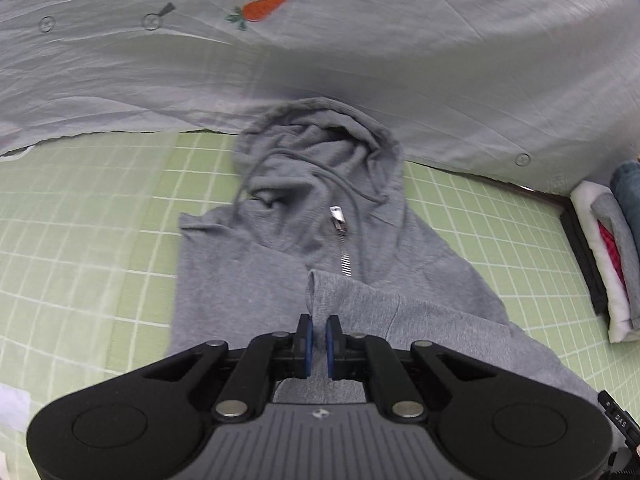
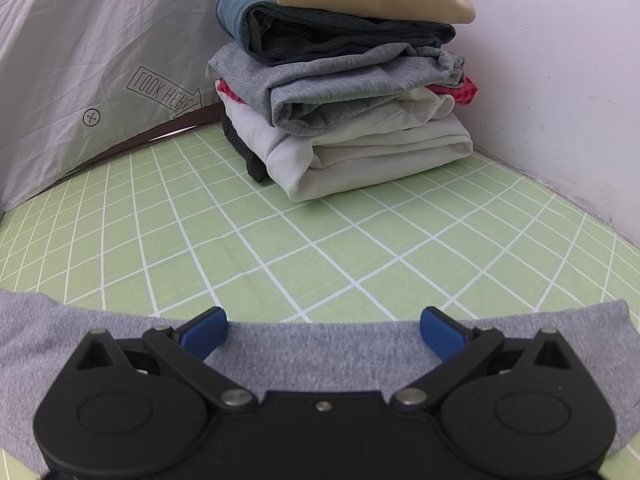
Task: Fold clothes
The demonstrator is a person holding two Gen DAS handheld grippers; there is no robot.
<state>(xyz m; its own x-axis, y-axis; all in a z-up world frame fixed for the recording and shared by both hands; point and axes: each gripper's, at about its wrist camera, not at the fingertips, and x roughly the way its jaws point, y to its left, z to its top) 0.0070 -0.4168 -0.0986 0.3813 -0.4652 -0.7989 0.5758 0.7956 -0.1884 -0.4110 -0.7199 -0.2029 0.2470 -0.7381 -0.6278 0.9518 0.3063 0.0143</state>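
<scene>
Left wrist view: the left gripper [image 1: 318, 334] pinches a sleeve [image 1: 400, 312] folded over the grey hoodie [image 1: 304, 216] on the green checked sheet [image 1: 80, 220]; beside the hoodie's edge, the right gripper [image 2: 323, 330] gapes wide, empty, facing the stack of folded clothes [image 2: 344, 92]

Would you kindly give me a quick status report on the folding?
Left gripper shut on the grey hoodie sleeve, drawn across the body. Right gripper open over the hoodie's edge. Folded stack ahead, clear of the work.

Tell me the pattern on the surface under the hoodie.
Light green with a white grid, clearest in the right wrist view.
</scene>
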